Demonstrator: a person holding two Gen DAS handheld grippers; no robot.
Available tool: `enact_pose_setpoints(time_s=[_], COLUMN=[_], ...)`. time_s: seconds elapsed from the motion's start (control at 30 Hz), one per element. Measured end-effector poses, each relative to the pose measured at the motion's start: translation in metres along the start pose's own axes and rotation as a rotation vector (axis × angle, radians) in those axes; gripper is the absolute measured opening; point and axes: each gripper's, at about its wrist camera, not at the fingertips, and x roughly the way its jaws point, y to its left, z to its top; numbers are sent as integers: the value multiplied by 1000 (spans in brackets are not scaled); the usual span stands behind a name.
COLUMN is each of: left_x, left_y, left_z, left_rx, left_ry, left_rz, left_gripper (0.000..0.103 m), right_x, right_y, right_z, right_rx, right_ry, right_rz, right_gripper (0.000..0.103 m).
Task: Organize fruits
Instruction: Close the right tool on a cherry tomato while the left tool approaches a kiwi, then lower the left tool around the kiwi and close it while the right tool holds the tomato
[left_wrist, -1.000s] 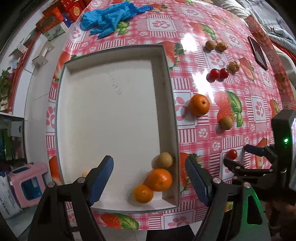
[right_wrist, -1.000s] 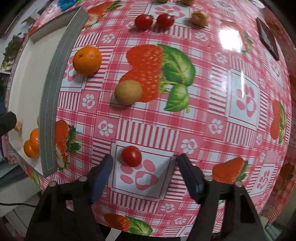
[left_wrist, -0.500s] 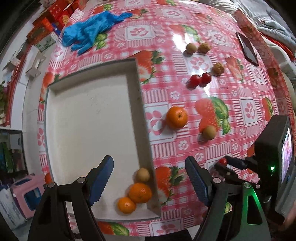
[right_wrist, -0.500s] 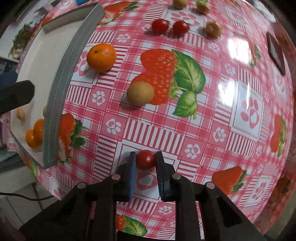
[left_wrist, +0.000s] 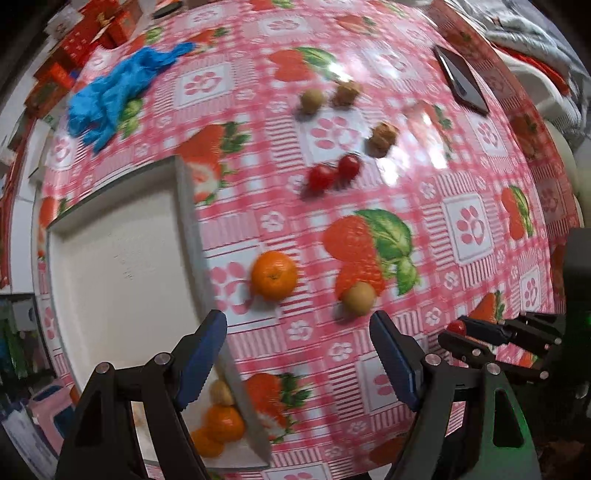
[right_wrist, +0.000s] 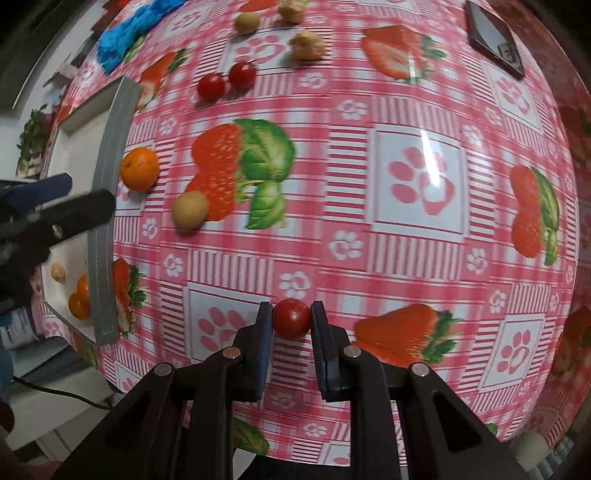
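Observation:
My right gripper (right_wrist: 291, 325) is shut on a cherry tomato (right_wrist: 291, 318) and holds it above the tablecloth; it shows at the right of the left wrist view (left_wrist: 456, 326). My left gripper (left_wrist: 299, 354) is open and empty above the tray's right wall. The white tray (left_wrist: 188, 221) holds two oranges (left_wrist: 221, 424) and a small brown fruit (left_wrist: 221, 392) in its near corner. On the cloth lie an orange (left_wrist: 274, 275), a kiwi (left_wrist: 359, 298), two cherry tomatoes (left_wrist: 334, 172), two walnuts (left_wrist: 384, 134) and another kiwi (left_wrist: 312, 100).
A blue glove (left_wrist: 118, 88) lies at the back left. A phone (left_wrist: 461, 79) lies at the back right. Red boxes (left_wrist: 74, 44) stand beyond the table's far left edge.
My right gripper closed on the cherry tomato and lifted it off the cloth. My left gripper moved right, from over the tray to over its right wall.

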Motion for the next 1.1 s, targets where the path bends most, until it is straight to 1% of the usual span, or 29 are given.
enact_pose_setpoints(time_s=[0.2, 0.33, 0.5, 0.67, 0.7, 0.73, 0.77, 0.8, 0.87, 0.9, 0.93, 0.97, 1.0, 1.1], left_x=[15, 26, 42, 53, 56, 61, 65, 67, 71, 71, 70, 69, 66, 60], left_y=[-32, -47, -58, -60, -58, -55, -55, -55, -54, -53, -52, -50, -44, -34], left_z=[3, 7, 11, 10, 8, 8, 7, 7, 1, 0, -1, -2, -5, -7], left_rx=[43, 59, 67, 55, 57, 59, 63, 65, 67, 70, 68, 62, 53, 34], left_ry=[28, 38, 63, 82, 92, 103, 122, 127, 122, 112, 104, 100, 102, 83], left_rz=[-12, -5, 18, 29, 28, 19, 9, 8, 11, 22, 12, -12, -35, -54], left_gripper=[81, 81, 81, 80, 73, 60, 57, 56, 49, 41, 30, 25, 25, 25], right_x=[-6, -12, -17, -23, -23, -23, -27, -28, -26, -28, -32, -29, -29, -30], right_y=[-31, -55, -72, -93, -96, -99, -100, -104, -103, -103, -99, -97, -97, -98], right_z=[-3, -2, -6, -11, -10, -9, -15, -15, -13, -14, -20, -19, -20, -22], right_rx=[24, 35, 51, 63, 66, 68, 69, 69, 71, 72, 73, 75, 76, 82], right_ry=[-1, -2, -6, -10, -10, -10, -11, -11, -11, -11, -12, -12, -11, -9], right_rz=[8, 8, 9, 10, 11, 11, 10, 9, 6, 5, 3, 2, 1, 0], right_gripper=[22, 22, 22, 22, 22, 22, 22, 22, 22, 22, 22, 22, 22, 22])
